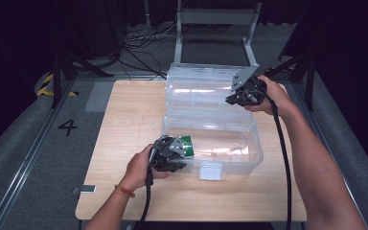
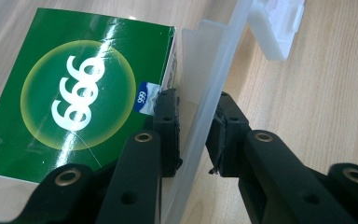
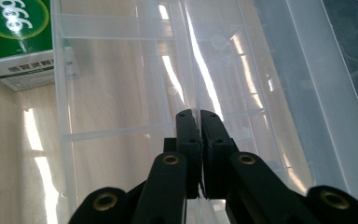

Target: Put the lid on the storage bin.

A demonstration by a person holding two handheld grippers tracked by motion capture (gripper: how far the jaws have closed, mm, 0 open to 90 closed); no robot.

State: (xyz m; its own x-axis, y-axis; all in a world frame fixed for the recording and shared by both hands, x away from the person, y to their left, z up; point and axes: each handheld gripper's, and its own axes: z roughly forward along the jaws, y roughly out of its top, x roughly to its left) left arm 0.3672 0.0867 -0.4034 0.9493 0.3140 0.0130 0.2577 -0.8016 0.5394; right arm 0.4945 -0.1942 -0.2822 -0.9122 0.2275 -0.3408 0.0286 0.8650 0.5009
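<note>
Dark floor with cables and a metal frame surrounds the pale wooden desk (image 1: 124, 124). On it we see a clear plastic box (image 1: 235, 148) with its lid (image 1: 196, 91) thrown back, standing open. At the box's left end a green carton (image 2: 74, 93) lies flat inside, marked with white numerals. We note the left gripper (image 2: 193, 133) straddling the box's left wall, one finger inside just beside the carton, one outside; its fingers are narrowed on that wall. Further right, the right gripper (image 3: 200, 140) sits at the lid's right edge, fingers pinched together on a thin clear rib of the lid.
</note>
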